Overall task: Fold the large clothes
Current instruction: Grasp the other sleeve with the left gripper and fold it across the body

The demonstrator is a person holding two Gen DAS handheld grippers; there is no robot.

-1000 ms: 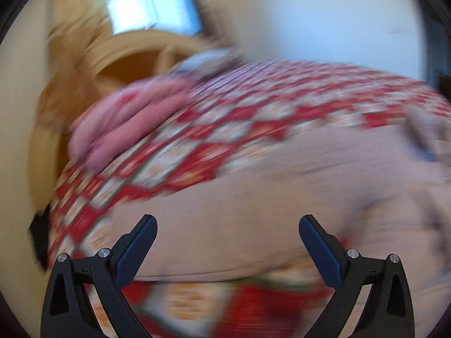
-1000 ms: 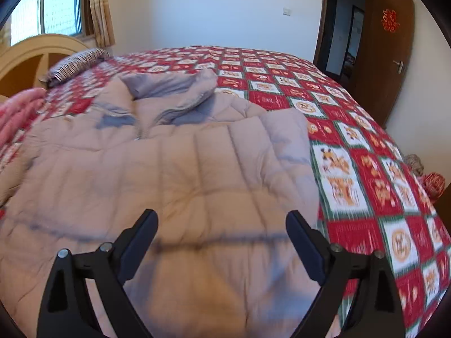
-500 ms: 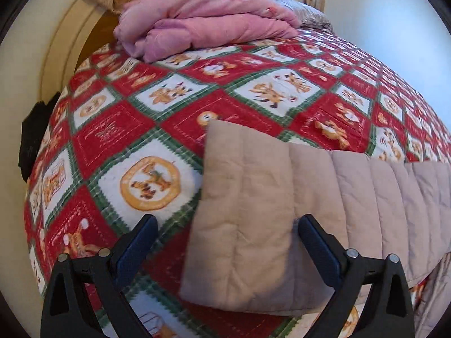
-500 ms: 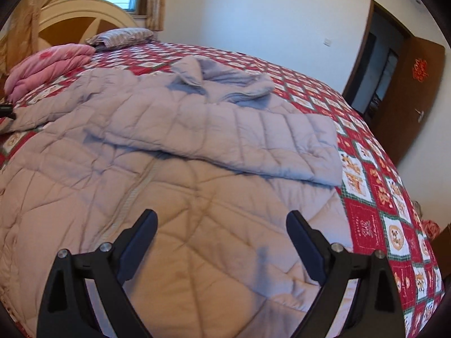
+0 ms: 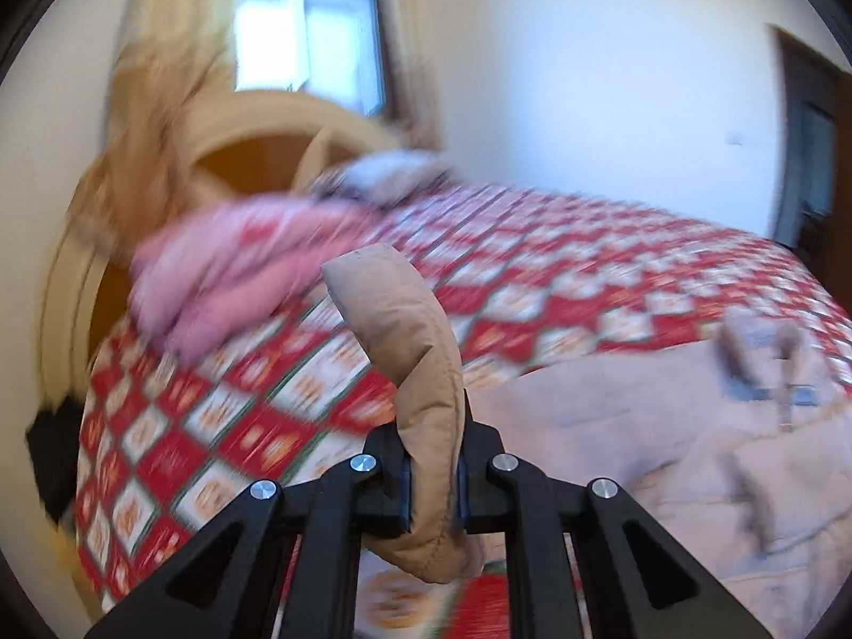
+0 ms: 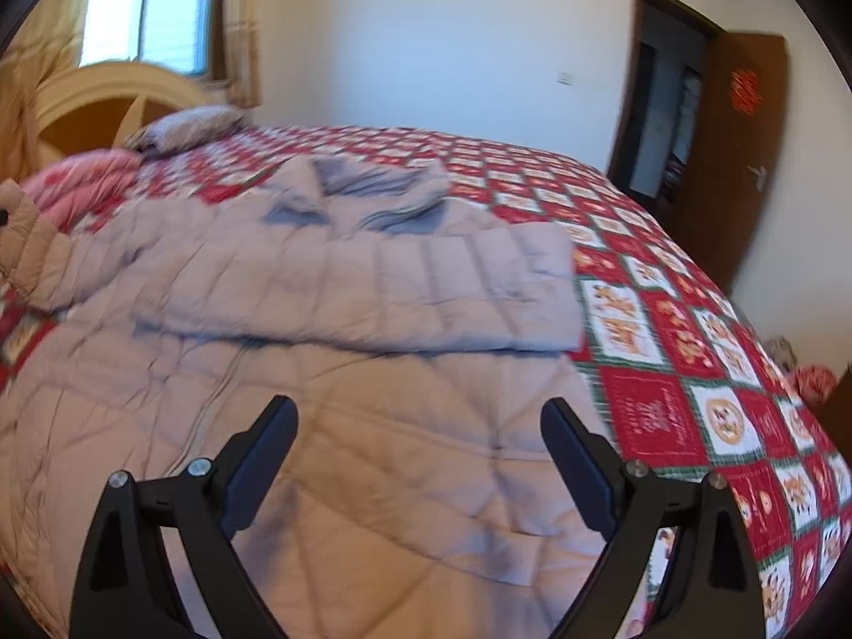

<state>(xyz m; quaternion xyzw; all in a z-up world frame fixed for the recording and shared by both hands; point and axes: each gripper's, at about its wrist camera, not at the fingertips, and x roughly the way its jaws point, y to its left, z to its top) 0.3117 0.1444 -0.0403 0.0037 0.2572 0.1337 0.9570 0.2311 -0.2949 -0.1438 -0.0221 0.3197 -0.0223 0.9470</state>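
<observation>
Beige jacket sleeve (image 5: 420,399) pinched between left gripper (image 5: 432,484) fingers (image 5: 391,479).

home bedroom | quilted bed (image 6: 665,399) | headboard (image 6: 106,101) | door (image 6: 745,160)

The beige quilted down jacket (image 6: 330,383) lies spread on the red checked bedspread (image 6: 692,383), one sleeve folded across its chest. At ten o'clock sits the folded pink blanket (image 6: 80,186), the striped pillow (image 6: 186,128) behind it against the wooden headboard (image 6: 96,101).

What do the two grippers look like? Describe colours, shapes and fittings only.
The left gripper and right gripper match: matte black angular plastic linkage arms with triangular cut-outs, round silver screws at the pivots, and dark navy-blue finger pads. No cables, markings or sleeves show.
</observation>
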